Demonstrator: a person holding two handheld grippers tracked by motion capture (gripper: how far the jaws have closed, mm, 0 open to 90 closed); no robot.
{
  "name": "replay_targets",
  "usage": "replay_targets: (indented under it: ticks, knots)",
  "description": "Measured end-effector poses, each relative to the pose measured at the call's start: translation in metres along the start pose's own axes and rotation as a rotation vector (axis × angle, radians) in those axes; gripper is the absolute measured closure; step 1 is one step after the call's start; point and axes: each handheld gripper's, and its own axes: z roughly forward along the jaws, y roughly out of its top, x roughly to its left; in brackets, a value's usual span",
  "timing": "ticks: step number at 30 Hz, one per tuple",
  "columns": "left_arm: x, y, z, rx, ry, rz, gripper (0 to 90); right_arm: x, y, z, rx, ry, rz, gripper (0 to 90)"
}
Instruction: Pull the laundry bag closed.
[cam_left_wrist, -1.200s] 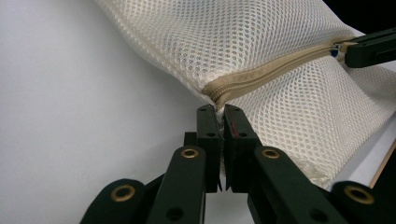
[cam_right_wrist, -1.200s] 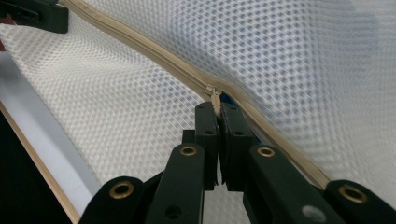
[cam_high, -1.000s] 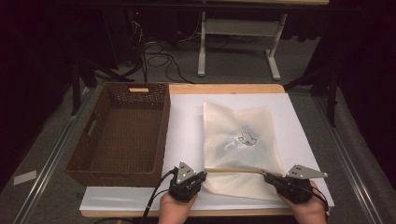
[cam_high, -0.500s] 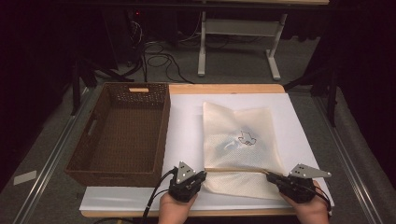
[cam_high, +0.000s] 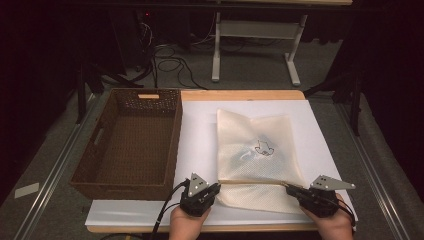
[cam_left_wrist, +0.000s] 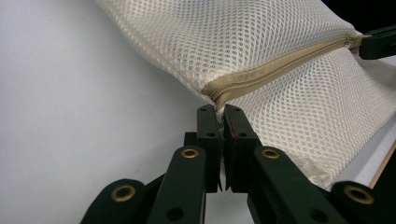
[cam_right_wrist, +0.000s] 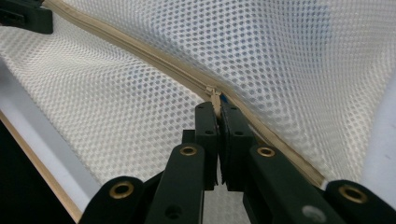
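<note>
A cream mesh bag (cam_high: 257, 155), flat and roughly rectangular with a honeycomb weave, lies on the white sheet (cam_high: 200, 130) to the right of the brown woven basket (cam_high: 127, 145). The left gripper (cam_left_wrist: 218, 112) is clenched on the end of the bag's tan zipper (cam_left_wrist: 280, 65). The right gripper (cam_right_wrist: 217, 107) pinches the zipper pull (cam_right_wrist: 215, 95) near the far end.

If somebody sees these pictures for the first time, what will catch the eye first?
First the cream mesh bag lying flat on the white table cover, with a small dark shape inside. Next, the left gripper pinches the end of its zipper, and the right gripper the zipper pull. A brown wicker basket sits left of the bag.
</note>
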Motion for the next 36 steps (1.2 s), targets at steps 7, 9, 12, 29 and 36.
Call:
replay_targets:
  ticks: [7,9,12,29,36]
  knots:
    - [0.001,0.001,0.0,0.002,0.001,-0.002,86.4,-0.026,-0.013,-0.019,-0.002,-0.045,0.06,88.4]
    - [0.001,0.001,0.0,0.003,0.0,0.002,86.4,-0.029,-0.016,-0.021,0.005,-0.05,0.063,88.4]
    - [0.002,0.0,0.001,0.008,0.003,-0.004,86.3,-0.032,-0.018,-0.025,0.005,-0.052,0.064,88.4]
    - [0.001,0.0,0.0,0.072,0.013,0.011,86.8,-0.041,-0.027,-0.03,0.014,-0.071,0.097,88.2]
    - [0.0,-0.002,0.004,0.118,0.014,0.018,86.6,-0.041,-0.029,-0.029,0.031,-0.071,0.095,88.1]
